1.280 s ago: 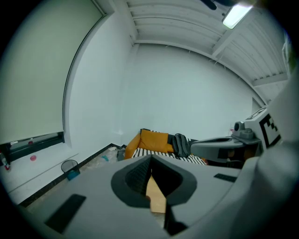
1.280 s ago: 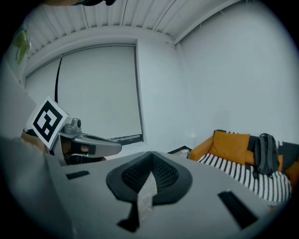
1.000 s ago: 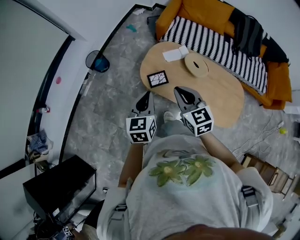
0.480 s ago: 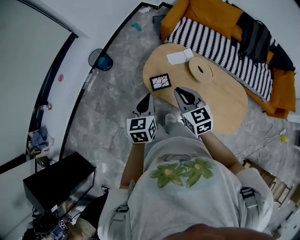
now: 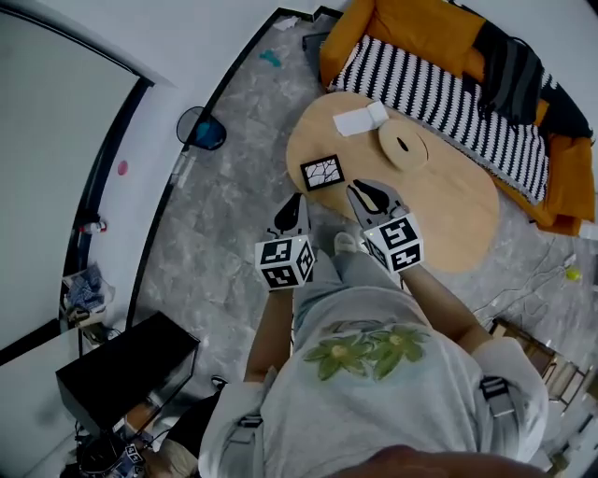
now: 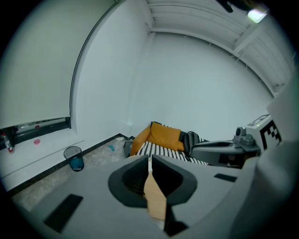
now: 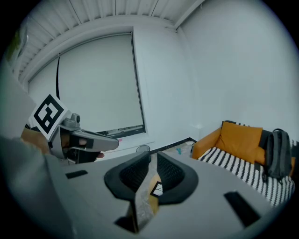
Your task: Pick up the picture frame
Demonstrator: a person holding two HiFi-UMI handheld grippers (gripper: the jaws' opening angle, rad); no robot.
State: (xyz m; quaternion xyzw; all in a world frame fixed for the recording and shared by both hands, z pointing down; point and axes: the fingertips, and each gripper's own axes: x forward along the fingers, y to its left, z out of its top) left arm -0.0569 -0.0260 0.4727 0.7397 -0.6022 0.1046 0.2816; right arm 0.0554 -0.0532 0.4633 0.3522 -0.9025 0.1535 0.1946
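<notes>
The picture frame [image 5: 321, 173], black-edged with a white cracked pattern, lies flat near the left end of the oval wooden table [image 5: 439, 205]. My left gripper [image 5: 297, 201] hovers just short of the table's near edge, below and left of the frame, with its jaws shut and empty [image 6: 149, 158]. My right gripper [image 5: 366, 191] is over the table's near edge, right of the frame. Its jaws have just been opening and stand slightly parted with nothing between them [image 7: 153, 156]. Through that gap the picture frame [image 7: 157, 189] shows ahead.
A round wooden dish [image 5: 404, 147] and a white box [image 5: 360, 119] sit further back on the table. Behind it stands an orange sofa [image 5: 411, 28] with a striped blanket and a dark backpack [image 5: 514, 70]. A wastebasket [image 5: 203, 129] is by the left wall. A black cabinet [image 5: 121, 373] stands behind me.
Both grippers have sunk a little toward the table's near edge. The right jaws have parted slightly; the left stay shut.
</notes>
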